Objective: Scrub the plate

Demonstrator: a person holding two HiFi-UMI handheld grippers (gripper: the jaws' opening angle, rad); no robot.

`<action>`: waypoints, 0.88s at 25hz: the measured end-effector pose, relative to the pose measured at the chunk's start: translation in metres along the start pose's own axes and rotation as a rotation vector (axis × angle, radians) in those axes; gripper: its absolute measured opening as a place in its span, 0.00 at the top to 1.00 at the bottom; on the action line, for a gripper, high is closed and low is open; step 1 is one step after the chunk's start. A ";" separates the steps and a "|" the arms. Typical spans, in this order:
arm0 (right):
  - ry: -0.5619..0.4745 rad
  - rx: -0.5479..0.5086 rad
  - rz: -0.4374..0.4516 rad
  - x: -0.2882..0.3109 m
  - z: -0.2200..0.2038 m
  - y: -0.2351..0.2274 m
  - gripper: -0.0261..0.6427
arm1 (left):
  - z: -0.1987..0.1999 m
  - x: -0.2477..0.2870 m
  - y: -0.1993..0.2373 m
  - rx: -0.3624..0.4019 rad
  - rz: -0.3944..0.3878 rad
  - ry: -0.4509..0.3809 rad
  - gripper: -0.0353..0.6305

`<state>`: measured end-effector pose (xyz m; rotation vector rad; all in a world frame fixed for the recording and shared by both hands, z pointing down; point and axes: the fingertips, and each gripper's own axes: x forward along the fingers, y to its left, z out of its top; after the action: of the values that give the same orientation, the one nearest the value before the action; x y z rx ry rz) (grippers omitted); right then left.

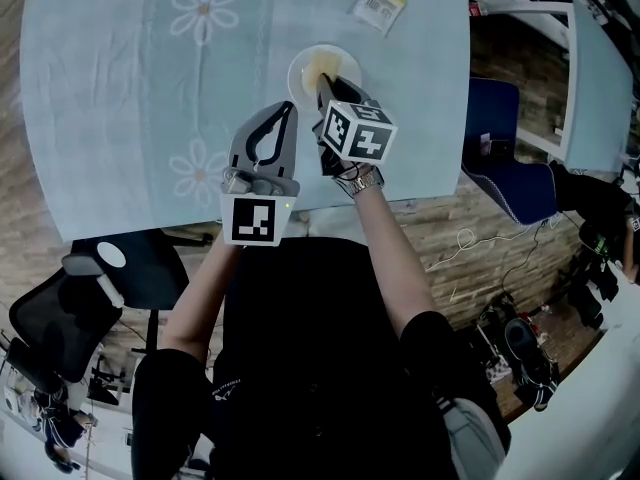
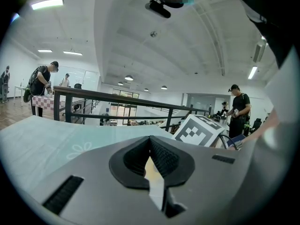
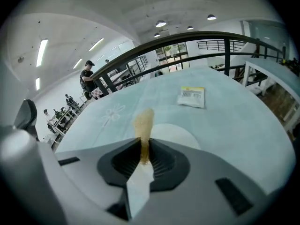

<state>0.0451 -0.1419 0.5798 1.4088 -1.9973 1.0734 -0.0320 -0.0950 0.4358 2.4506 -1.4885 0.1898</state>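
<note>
While the right tool (image 1: 325, 86) grips a yellowish sponge (image 3: 144, 121), the left tool (image 1: 289, 110) is closed on nothing.
The white plate (image 1: 300, 73) lies on the counter (image 1: 120, 98) just ahead of the right tool's tips, and the sponge reaches over it; whether they touch is not clear. The left tool is just beside the right one, at its left. A small packet (image 1: 378, 6) lies farther ahead, apart from the plate.

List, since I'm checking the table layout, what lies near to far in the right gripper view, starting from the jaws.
right gripper → scrub pad held in its jaws → plate → packet → railing
</note>
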 end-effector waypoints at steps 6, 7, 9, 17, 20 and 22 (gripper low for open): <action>0.059 -0.002 0.073 0.011 -0.011 0.024 0.88 | -0.001 -0.006 0.003 -0.014 0.019 -0.005 0.93; 0.071 0.006 0.085 0.015 -0.014 0.027 0.88 | -0.002 -0.006 0.004 -0.017 0.024 -0.004 0.93; 0.088 0.023 0.095 0.020 -0.019 0.030 0.88 | -0.002 -0.007 0.007 -0.015 0.032 -0.005 0.93; 0.116 0.008 0.052 0.027 -0.024 0.025 0.88 | -0.007 -0.007 0.013 -0.010 0.044 0.015 0.93; 0.127 0.017 0.023 0.029 -0.029 0.017 0.88 | -0.007 -0.004 0.011 -0.015 0.039 0.007 0.93; 0.132 0.023 0.006 0.029 -0.030 0.010 0.88 | -0.007 -0.002 0.007 -0.015 0.032 0.006 0.93</action>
<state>0.0232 -0.1317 0.6155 1.3085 -1.9027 1.1641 -0.0392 -0.0947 0.4432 2.4137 -1.5221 0.1919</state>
